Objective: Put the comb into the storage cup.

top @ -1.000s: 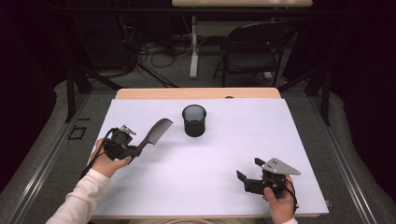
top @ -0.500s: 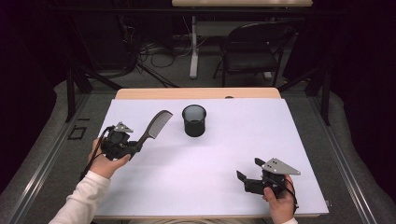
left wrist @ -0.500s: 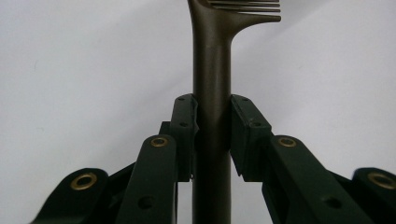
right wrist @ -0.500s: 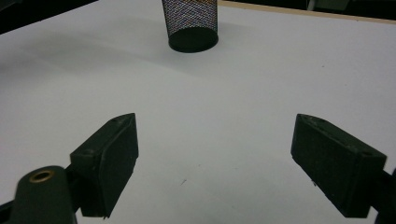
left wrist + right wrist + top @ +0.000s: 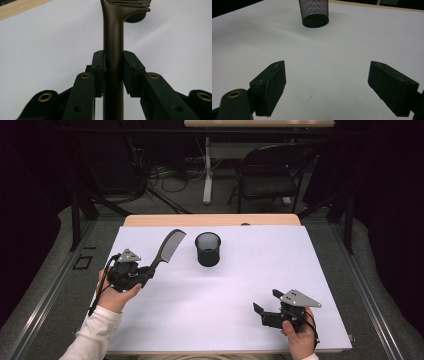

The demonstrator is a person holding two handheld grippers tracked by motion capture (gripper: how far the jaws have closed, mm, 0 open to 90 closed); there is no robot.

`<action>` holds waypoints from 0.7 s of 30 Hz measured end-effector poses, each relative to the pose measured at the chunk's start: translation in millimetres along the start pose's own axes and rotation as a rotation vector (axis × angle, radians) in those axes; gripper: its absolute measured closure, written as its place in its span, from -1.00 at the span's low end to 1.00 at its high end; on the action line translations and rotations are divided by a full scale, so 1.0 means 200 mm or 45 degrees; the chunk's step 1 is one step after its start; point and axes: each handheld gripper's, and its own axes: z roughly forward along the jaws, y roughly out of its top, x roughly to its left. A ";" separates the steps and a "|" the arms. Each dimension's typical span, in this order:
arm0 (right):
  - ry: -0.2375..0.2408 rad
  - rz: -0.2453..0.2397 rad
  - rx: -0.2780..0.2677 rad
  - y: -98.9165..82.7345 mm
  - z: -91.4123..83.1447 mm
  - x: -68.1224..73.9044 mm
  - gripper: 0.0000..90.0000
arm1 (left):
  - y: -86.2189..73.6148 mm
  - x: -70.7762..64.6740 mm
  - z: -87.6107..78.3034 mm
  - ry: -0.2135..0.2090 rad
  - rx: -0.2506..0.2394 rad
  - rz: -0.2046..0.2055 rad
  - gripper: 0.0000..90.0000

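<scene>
A dark comb is held by its handle in my left gripper, lifted off the white table and angled up toward the back right. In the left gripper view both pads press on the comb's handle, with the teeth at the top edge. A black mesh cup stands upright just right of the comb's head. My right gripper rests near the front right of the table, jaws wide apart with nothing between them. The mesh cup sits far ahead of it in the right gripper view.
A white sheet covers the table, with a wooden strip along the far edge. A black chair and table legs stand on the floor beyond. Dark rails run along both sides of the table.
The left gripper has tilted the comb more upright and drawn it slightly left and back, away from the cup. The right gripper has not moved.
</scene>
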 end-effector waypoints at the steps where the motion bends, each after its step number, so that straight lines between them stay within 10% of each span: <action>1: 0.001 0.000 0.004 0.00 0.00 0.00 -0.67 | 0.00 0.00 0.00 0.000 -0.015 0.001 0.61; 21: 0.000 0.008 -0.003 0.00 0.00 0.00 -0.67 | 0.05 -0.11 -0.01 0.009 -0.223 -0.021 0.61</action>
